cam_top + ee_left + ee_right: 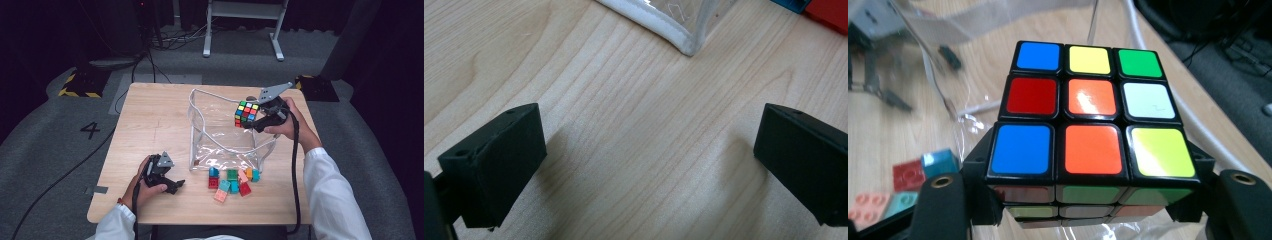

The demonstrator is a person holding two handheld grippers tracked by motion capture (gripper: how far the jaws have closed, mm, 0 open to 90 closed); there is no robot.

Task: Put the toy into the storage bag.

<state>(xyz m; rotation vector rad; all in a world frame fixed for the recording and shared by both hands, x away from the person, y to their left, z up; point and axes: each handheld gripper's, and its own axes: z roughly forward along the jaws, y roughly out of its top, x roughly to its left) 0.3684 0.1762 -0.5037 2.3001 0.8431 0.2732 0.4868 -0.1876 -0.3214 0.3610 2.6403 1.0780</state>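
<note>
Cube (246,113) clamped in right gripper (260,118), pinched across two opposite faces, carried clear of the desk (150,120). From desk centre, at about 2 o'clock, over the far right corner of the clear bag (220,135). Gripped by the sides, probably so the bottom stays free for lowering into the bag mouth. In the right gripper view, cube (1088,125) square between the jaws, top face up, no tilt.

Bag lying slack, white-piped rim (200,107) spread wide, likely left gaping to receive things.

Left gripper (167,182) at about 7 o'clock, jaws wide apart with nothing between them, resting low over bare wood near the bag's near left corner (686,45). Seemingly parked there, ready to steady that corner.

Toy bricks (231,181) heaped at 5 o'clock, just outside the bag's near edge, likely awaiting their turn.
</note>
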